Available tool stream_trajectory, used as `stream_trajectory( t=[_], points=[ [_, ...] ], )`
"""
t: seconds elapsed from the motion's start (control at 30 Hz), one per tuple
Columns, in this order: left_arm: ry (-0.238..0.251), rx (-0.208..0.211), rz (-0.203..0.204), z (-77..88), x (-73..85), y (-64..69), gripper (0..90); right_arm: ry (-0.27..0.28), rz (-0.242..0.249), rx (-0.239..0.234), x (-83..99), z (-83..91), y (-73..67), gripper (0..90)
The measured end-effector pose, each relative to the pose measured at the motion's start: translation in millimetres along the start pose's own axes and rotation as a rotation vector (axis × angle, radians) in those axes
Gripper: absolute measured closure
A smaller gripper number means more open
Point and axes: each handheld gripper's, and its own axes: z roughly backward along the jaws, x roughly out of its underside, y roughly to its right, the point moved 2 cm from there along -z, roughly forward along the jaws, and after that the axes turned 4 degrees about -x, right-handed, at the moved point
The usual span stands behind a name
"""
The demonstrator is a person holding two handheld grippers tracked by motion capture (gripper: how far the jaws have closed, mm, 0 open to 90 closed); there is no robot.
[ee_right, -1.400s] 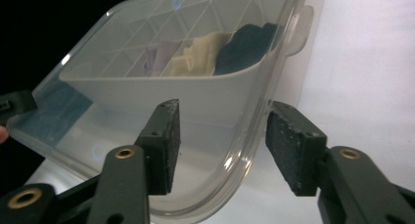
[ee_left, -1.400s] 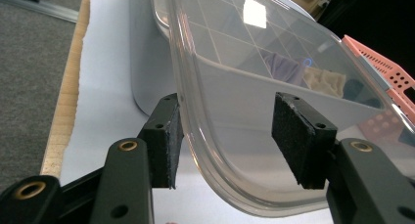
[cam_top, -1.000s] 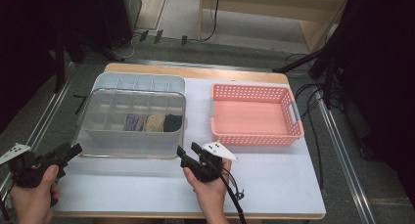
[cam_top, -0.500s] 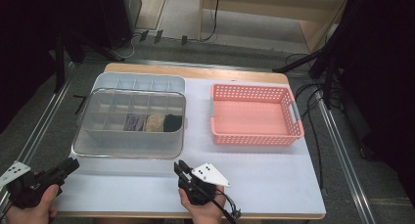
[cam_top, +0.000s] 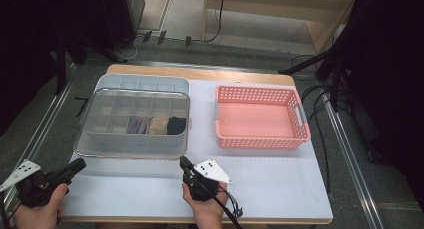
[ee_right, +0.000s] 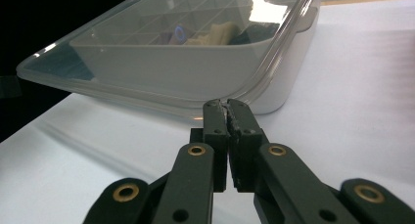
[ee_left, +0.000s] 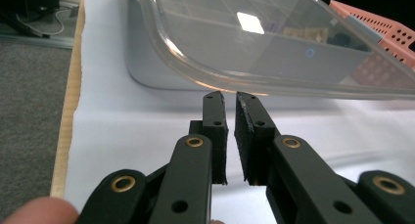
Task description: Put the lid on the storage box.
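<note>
A clear plastic divided storage box (cam_top: pixel 132 121) with a transparent lid sits at centre left of the white worktop (cam_top: pixel 280 184). Its front row holds three rolled fabric pieces: purple, beige and black. One empty pink perforated plastic basket (cam_top: pixel 260 117) stands at centre right. Two hands enter from the bottom edge. The left gripper (cam_top: pixel 76 165), lower left, has just closed with nothing between its jaws; the right gripper (cam_top: pixel 184 162), lower centre, likewise, pointing at the box's front edge.
</note>
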Motion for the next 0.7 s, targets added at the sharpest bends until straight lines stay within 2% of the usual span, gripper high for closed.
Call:
stream_trajectory(
  t=[0.2, 0.3, 0.33, 0.4, 0.43, 0.47, 0.5, 0.6, 0.63, 0.7],
  points=[
    [0.004, -0.011, 0.008, -3.7, -5.0, -1.4, 82.2, 0.004, 0.021, 0.016, -4.9, -8.3, 3.2, 87.1],
    [0.014, -0.018, 0.013, -3.8, -6.8, -2.8, 75.3, 0.005, 0.015, 0.014, -7.9, -10.4, 4.9, 84.2],
    [0.037, -0.016, 0.037, -3.2, -10.1, -6.5, 71.4, 0.024, -0.011, 0.020, -12.2, -9.6, 8.2, 80.2],
    [0.043, -0.018, 0.051, -3.0, -12.2, -8.9, 68.5, 0.032, -0.019, 0.023, -13.4, -9.2, 9.3, 77.9],
    [0.055, -0.033, 0.065, -3.9, -17.0, -12.8, 60.5, 0.047, -0.047, 0.026, -16.5, -9.6, 12.4, 71.2],
    [0.055, -0.033, 0.065, -3.9, -17.0, -12.8, 57.5, 0.043, -0.059, 0.029, -17.1, -10.4, 13.4, 69.5],
    [0.057, -0.058, 0.052, -6.5, -21.6, -15.2, 56.7, 0.036, -0.069, 0.033, -17.9, -11.4, 14.6, 68.0],
    [0.052, -0.066, 0.043, -10.5, -26.3, -16.2, 51.5, 0.037, -0.091, 0.035, -19.8, -12.8, 16.5, 66.7],
    [0.048, -0.082, 0.034, -16.3, -30.8, -16.7, 50.5, 0.039, -0.102, 0.040, -22.3, -14.9, 18.0, 65.0],
    [0.043, -0.087, 0.032, -22.0, -35.4, -18.4, 48.7, 0.038, -0.134, 0.025, -24.5, -16.8, 18.4, 61.8]
  ],
)
